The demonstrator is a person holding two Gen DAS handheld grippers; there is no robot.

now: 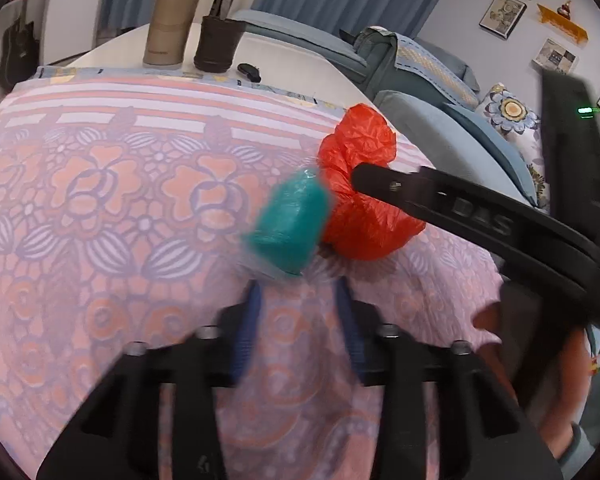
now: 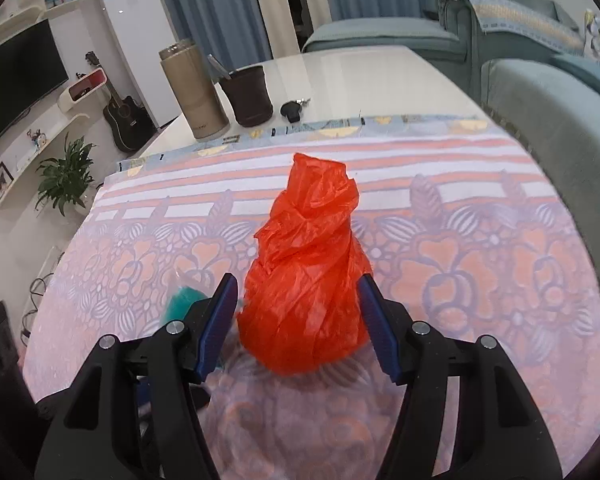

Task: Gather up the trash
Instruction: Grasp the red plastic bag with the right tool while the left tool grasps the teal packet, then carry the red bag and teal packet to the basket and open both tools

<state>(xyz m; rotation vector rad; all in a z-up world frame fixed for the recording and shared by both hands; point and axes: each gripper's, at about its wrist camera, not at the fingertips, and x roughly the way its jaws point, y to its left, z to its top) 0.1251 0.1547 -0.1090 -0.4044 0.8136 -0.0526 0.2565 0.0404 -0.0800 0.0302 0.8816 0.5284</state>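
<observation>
So far, nothing looks collected. The red plastic bag (image 2: pixel 306 280) stands bunched and twisted on the patterned cloth (image 2: pixel 480 272) over the counter (image 2: pixel 372 80), between the spread blue pads of the right claw (image 2: pixel 296 316), which flank it without clearly touching. Just beside it lies a teal wrapped packet (image 1: pixel 286 226); the left claw (image 1: pixel 298 308) hovers short of it, jaws apart and holding nothing. Both grasps and any disposal remain; no bin shows. Farther back stand a tan flask (image 2: pixel 192 92) and dark cup (image 2: pixel 246 96).
</observation>
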